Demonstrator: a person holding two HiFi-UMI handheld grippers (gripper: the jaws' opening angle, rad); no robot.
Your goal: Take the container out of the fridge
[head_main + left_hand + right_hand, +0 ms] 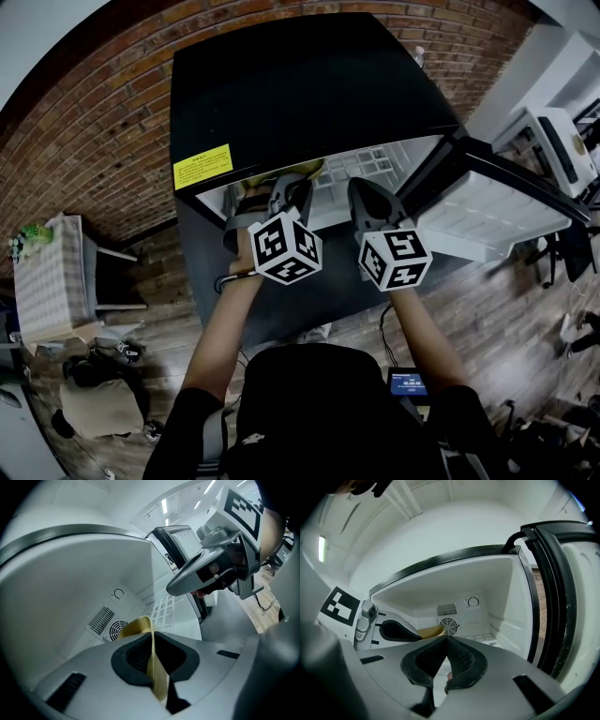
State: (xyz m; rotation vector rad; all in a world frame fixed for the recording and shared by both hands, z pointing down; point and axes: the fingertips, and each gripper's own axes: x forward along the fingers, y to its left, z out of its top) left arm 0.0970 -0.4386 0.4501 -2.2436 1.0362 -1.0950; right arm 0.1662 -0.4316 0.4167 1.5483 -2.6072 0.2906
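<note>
The left claw (152, 653) is pinched almost closed on the yellow container's (137, 626) thin edge, just inside the open fridge (309, 94); the right claw (444, 641) is closed on nothing; drawing it out remains.

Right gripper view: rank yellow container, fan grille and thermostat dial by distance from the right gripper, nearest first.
1. Yellow container: just left of the right gripper, clamped in the left gripper.
2. Fan grille: centre of the fridge's back wall.
3. Thermostat dial: same wall, upper right. Too close to call against the fan grille, so treat 2 and 3 as tied.
</note>
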